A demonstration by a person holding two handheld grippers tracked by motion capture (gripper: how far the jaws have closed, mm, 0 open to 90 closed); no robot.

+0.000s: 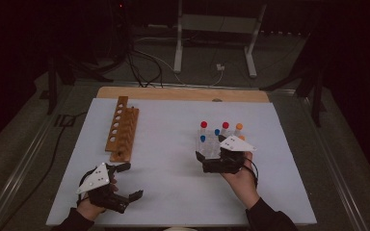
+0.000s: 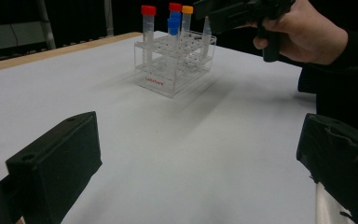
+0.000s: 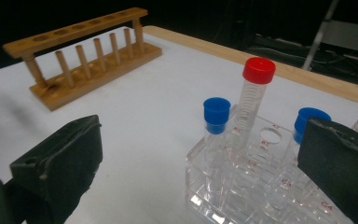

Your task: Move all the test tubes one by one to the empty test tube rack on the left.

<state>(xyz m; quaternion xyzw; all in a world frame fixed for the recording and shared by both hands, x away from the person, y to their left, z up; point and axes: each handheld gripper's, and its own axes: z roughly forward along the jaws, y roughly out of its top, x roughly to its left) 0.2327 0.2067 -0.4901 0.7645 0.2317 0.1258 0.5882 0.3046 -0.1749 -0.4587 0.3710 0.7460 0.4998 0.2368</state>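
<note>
Tubes waiting in the clear rack, none moved yet.

At the left, the long brown wooden rack with round holes [image 1: 122,129] is seen empty, so the work is judged to be hardly begun. Near the table's front edge, the left gripper [image 1: 132,180] is held wide open with nothing between its jaws. Farther right, the capped plastic tubes [image 3: 254,107] are stood upright in the clear plastic rack [image 2: 175,60], where small red writing is printed but cannot be read. The right gripper [image 1: 203,161] is held wide open at this rack, with nothing gripped.
</note>
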